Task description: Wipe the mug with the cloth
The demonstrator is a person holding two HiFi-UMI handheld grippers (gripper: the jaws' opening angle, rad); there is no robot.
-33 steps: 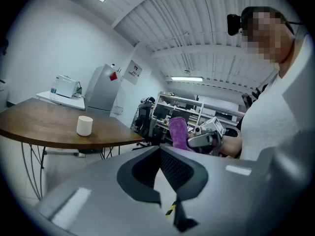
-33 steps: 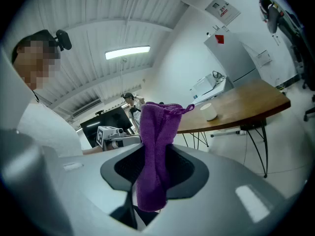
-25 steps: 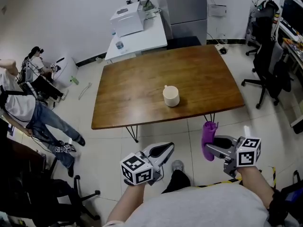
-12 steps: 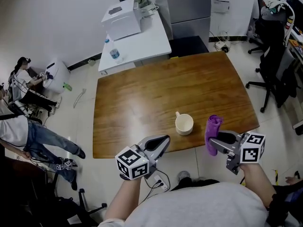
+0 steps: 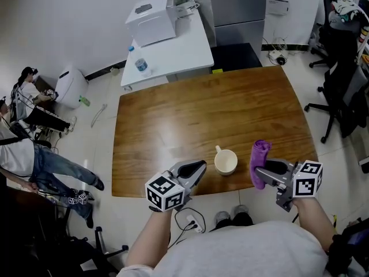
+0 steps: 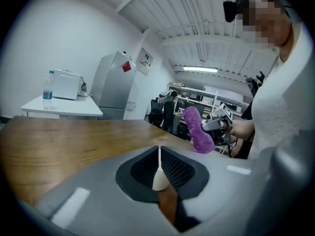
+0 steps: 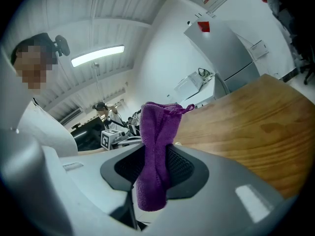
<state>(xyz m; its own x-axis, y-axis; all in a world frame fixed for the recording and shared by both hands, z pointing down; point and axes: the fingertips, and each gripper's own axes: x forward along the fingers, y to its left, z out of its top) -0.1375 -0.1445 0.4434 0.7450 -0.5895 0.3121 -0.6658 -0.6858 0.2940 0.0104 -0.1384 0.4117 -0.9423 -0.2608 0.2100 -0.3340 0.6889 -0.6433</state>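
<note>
A cream mug (image 5: 225,161) stands upright near the front edge of the brown wooden table (image 5: 173,126), its handle turned to the far left. My right gripper (image 5: 258,172) hovers just right of the mug, shut on a purple cloth (image 5: 259,163) that sticks up and hangs down between its jaws (image 7: 156,156). My left gripper (image 5: 199,167) sits at the table's front edge, left of the mug, shut with nothing in it. In the left gripper view only a sliver of the mug (image 6: 159,173) shows through the closed jaws, and the cloth (image 6: 197,129) is seen at the right.
A white side table (image 5: 173,48) with a printer (image 5: 151,23) and a water bottle (image 5: 140,65) stands behind the wooden table. Black office chairs (image 5: 343,91) are at the right. Two people (image 5: 23,154) are on the floor area at the left.
The view has closed in on the table. Both grippers came forward from over the floor to the table's front edge, either side of the mug. The cloth stays clamped in the right gripper.
</note>
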